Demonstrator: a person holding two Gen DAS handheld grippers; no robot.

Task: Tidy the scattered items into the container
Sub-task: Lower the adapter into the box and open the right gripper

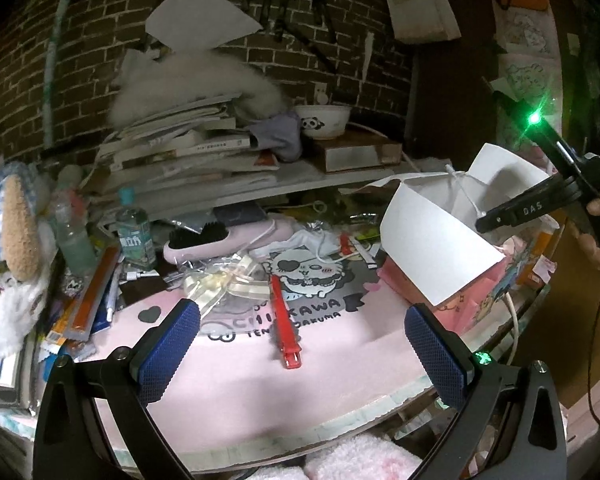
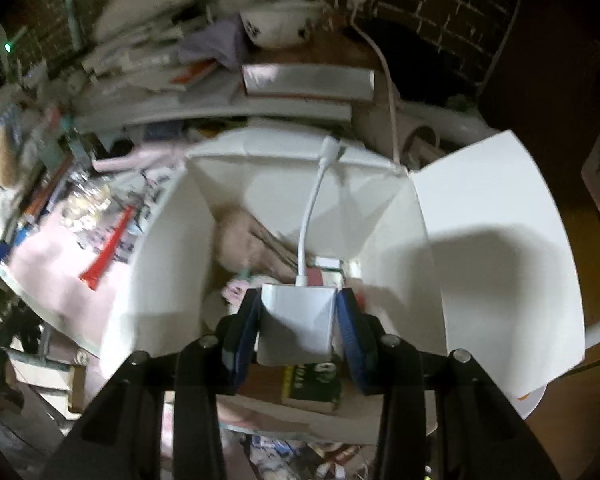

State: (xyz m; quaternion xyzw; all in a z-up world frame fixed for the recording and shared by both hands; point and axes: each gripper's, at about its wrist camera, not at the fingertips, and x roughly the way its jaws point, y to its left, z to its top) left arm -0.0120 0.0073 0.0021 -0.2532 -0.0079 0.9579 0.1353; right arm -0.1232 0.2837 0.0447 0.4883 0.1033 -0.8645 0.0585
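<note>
The right gripper [image 2: 298,320] clamps a white adapter [image 2: 296,326] between its blue pads, low in the centre of the right wrist view, over the open white box [image 2: 496,248]. The adapter's short cable [image 2: 310,216] runs up across the box's far wall. In the left wrist view the left gripper [image 1: 302,350] stands wide open and empty above the pink mat [image 1: 340,364]. A red clip [image 1: 285,322] lies on the mat at centre frame, left of the box [image 1: 432,240].

Your left camera looked low across the pink mat [image 1: 228,376], the white box [image 1: 432,240] at two o'clock. Your right camera looked down, close, into that box [image 2: 496,248]. Both saw it.
</note>
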